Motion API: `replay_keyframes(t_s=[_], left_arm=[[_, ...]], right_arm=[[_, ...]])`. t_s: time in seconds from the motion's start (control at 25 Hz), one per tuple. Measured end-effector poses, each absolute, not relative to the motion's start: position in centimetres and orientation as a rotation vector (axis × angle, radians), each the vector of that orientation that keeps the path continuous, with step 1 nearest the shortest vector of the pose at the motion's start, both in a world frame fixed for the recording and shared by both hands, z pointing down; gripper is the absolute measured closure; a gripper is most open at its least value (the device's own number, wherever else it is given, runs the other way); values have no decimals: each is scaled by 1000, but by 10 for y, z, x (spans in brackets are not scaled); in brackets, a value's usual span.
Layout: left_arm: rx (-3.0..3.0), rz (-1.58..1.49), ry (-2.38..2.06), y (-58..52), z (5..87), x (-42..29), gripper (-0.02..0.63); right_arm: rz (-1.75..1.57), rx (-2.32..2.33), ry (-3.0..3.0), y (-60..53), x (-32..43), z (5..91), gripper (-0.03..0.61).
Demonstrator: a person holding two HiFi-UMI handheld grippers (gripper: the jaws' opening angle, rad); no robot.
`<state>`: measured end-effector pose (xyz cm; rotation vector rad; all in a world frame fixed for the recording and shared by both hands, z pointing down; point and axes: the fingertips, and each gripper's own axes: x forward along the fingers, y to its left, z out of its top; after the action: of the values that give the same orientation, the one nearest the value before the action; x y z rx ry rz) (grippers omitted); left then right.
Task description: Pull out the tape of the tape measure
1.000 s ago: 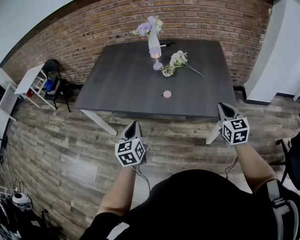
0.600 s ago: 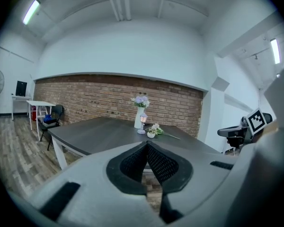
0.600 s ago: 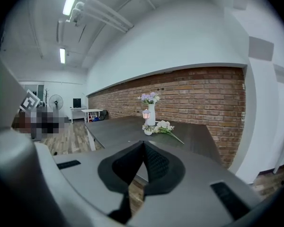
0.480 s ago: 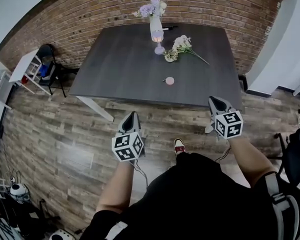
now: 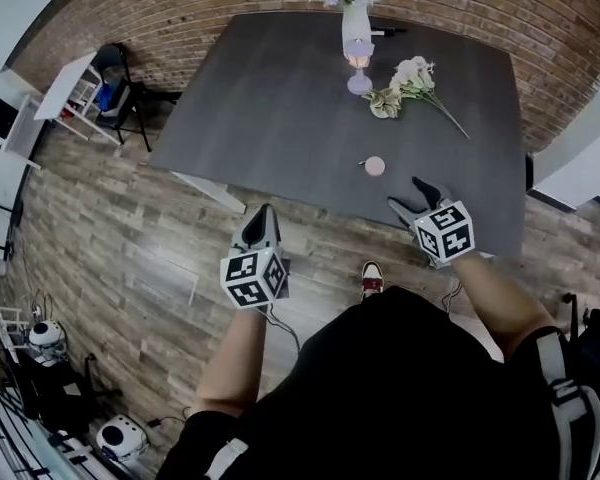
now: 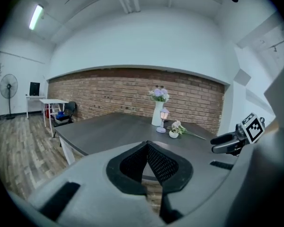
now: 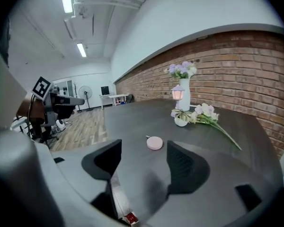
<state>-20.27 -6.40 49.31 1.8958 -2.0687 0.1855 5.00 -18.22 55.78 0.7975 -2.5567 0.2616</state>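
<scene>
The round pink tape measure point(image 5: 374, 166) lies flat on the dark bench point(image 5: 270, 118), near its front edge. Just short of the tape measure and not touching it, the right hand-held gripper point(image 5: 410, 198) points toward it. Its jaws are spread and have just been opening, with nothing between them. Farther from the tape measure, off the bench, the left hand-held gripper point(image 5: 264, 218) has its jaws pressed together, empty.
</scene>
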Motion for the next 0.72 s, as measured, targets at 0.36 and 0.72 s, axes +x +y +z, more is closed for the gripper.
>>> replay_keyframes(t_s=[0.36,0.72], left_arm=[[1894,253,-2015,-133,499,-182,604],[1971,317,-1951,-168,498,-185,604]], right_arm=[[336,641,-2396,-247,-6,615,275],[323,629,-2268,-265,-17,648,327]])
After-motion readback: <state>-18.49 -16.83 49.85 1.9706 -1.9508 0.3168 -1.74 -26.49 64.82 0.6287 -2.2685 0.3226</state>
